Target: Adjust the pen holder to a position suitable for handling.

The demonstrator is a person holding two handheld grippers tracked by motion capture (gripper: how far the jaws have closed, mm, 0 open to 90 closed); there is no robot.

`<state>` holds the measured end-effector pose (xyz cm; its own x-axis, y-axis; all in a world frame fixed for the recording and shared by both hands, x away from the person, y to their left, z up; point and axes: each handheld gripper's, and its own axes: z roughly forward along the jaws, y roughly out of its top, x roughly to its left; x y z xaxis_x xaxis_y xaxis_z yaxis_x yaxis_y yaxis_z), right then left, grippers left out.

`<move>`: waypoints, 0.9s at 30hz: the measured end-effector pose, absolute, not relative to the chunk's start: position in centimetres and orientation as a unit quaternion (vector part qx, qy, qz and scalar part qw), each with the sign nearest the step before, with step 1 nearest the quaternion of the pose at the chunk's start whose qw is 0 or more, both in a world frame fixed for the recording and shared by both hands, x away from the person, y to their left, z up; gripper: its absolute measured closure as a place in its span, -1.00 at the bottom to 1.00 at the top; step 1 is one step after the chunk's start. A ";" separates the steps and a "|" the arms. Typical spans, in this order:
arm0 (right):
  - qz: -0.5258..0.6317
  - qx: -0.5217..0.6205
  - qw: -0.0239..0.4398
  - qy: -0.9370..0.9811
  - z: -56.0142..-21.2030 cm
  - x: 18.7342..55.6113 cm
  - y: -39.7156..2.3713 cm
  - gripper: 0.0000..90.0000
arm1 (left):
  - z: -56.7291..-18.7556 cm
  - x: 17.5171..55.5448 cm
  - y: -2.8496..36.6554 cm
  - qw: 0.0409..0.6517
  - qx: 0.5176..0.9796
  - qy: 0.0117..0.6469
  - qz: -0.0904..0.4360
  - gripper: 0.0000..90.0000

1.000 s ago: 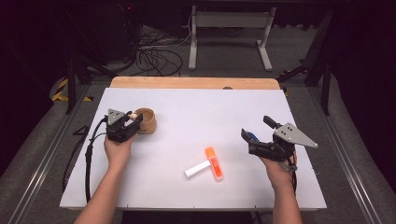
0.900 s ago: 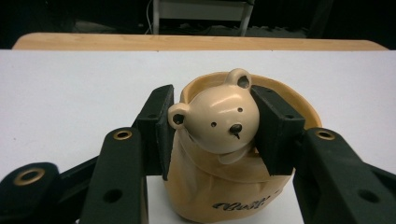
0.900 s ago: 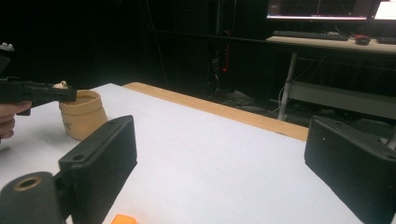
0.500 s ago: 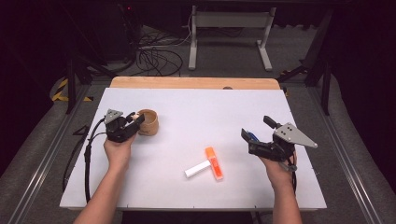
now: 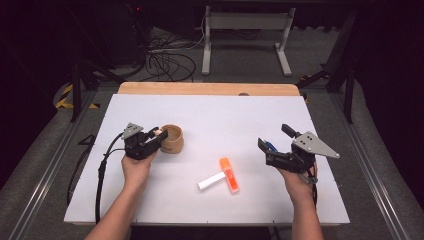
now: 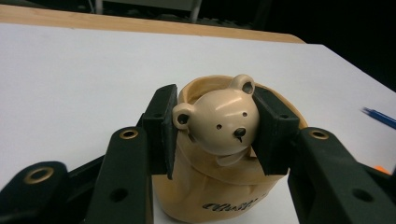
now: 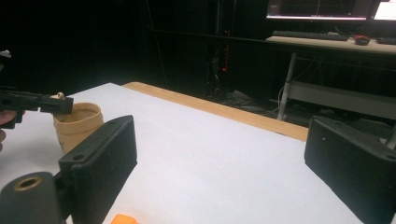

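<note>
Clamping a cream bear head (image 6: 220,119) between its pads, the left gripper (image 5: 150,141) holds the tan bear mug (image 5: 171,138) upright on the white counter (image 5: 225,115), a face the high view barely resolves. Its jaws have just been closing. The right gripper (image 5: 272,150) waits apart. Since earlier, the mug slid toward the orange highlighter (image 5: 229,174).

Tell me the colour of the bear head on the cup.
Cream-beige, with small dark eyes and nose; the bear head shows best in the left gripper view.
</note>
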<state>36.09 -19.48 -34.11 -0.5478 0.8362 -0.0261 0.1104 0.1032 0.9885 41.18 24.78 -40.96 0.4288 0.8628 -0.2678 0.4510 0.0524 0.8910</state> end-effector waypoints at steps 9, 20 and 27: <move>0.569 0.349 0.317 0.674 -34.1 36.1 -19.3 -0.77 | -41.2 39.6 22.4 0.538 0.668 0.479 0.188 0.24; 0.569 0.349 0.315 0.674 -34.2 36.1 -19.2 -0.77 | -41.5 39.3 22.4 0.545 0.675 0.459 0.191 0.23; 0.571 0.346 0.315 0.675 -34.1 36.1 -19.2 -0.77 | -41.3 39.2 23.2 0.542 0.680 0.455 0.190 -0.07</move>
